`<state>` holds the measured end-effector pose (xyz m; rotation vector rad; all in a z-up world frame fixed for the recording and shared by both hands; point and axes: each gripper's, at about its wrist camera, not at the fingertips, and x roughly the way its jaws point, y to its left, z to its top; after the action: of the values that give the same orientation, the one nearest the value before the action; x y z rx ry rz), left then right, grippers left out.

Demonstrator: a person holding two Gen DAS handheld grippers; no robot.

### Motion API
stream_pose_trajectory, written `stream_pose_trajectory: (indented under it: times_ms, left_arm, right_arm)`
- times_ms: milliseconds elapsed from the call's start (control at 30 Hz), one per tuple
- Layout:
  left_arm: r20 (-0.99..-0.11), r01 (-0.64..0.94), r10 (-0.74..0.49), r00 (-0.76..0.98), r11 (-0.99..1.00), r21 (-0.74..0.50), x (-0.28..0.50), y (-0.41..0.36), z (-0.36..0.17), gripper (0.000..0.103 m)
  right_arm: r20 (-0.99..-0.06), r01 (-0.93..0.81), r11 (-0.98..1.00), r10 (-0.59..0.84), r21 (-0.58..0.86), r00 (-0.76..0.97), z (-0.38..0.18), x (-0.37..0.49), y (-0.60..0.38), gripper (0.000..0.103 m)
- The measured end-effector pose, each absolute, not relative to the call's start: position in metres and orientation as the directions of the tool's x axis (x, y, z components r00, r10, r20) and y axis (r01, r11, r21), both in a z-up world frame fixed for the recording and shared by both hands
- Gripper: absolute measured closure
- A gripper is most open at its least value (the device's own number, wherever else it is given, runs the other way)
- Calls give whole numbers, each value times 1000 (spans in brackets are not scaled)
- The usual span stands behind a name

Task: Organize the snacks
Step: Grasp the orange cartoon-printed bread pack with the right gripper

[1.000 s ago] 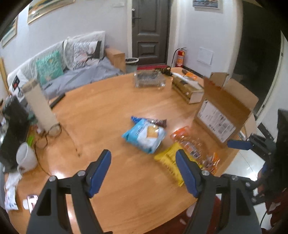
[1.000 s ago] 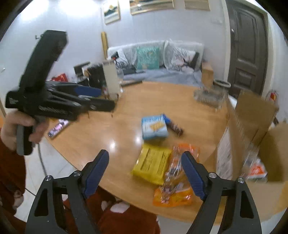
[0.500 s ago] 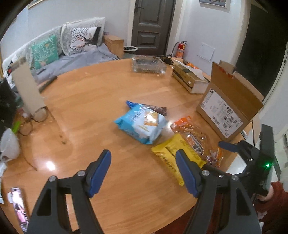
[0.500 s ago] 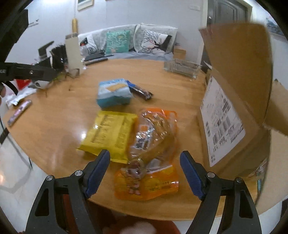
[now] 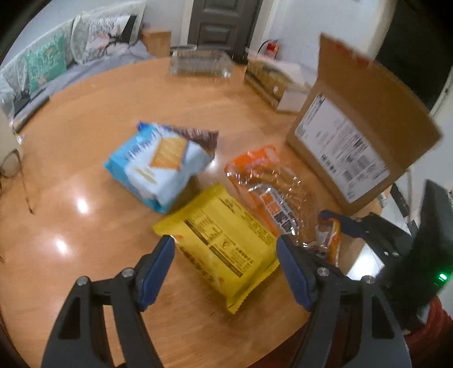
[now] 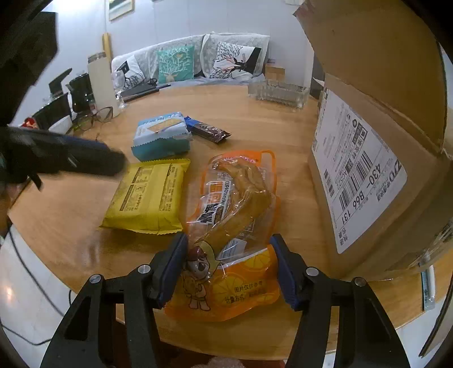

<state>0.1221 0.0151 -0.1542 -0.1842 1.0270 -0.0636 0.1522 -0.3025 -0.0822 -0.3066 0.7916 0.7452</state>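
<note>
Both hand-held grippers spread wide over snacks on the round worktop (image 5: 85, 119).

The left hand-held gripper (image 5: 225, 256) brackets the yellow packet (image 5: 223, 240), released; the right hand-held gripper (image 6: 228, 261) straddles the orange bag (image 6: 235, 215), grasping nothing, beside the cardboard box (image 6: 376, 158).

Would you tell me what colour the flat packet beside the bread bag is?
Yellow packet, clearest in the right wrist view.

glass tray (image 6: 279, 93) | eyeglasses (image 6: 94, 117) | sofa cushions (image 6: 175, 63) | door (image 5: 223, 25)
</note>
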Motion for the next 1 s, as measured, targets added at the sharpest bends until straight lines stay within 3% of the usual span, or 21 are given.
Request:
stream_pose_trajectory:
  times_ms: [300, 533, 733, 933, 967, 1000]
  left_arm:
    - [-844, -144, -93, 529, 970, -197, 145, 10, -173, 30]
    - [-827, -112, -95, 553, 976, -187, 136, 18, -174, 31]
    - [-833, -107, -83, 546, 980, -168, 111, 44, -172, 31]
    - [-832, -110, -96, 546, 977, -185, 106, 51, -171, 31]
    - [-831, -105, -101, 548, 977, -188, 106, 49, -170, 31]
    - [-827, -99, -112, 551, 975, -198, 106, 47, -169, 31]
  right_arm:
    - [-738, -716, 698, 492, 16, 462, -84, 150, -307, 45]
    - [-740, -721, 693, 493, 16, 457, -84, 150, -306, 43]
    - [-733, -735, 678, 505, 10, 456, -88, 143, -300, 20]
    - [-713, -714, 700, 492, -17, 499, -91, 146, -289, 22]
    - [-710, -711, 703, 492, -18, 504, -91, 147, -288, 27]
    - [-705, -708, 706, 491, -23, 512, -90, 146, -289, 42]
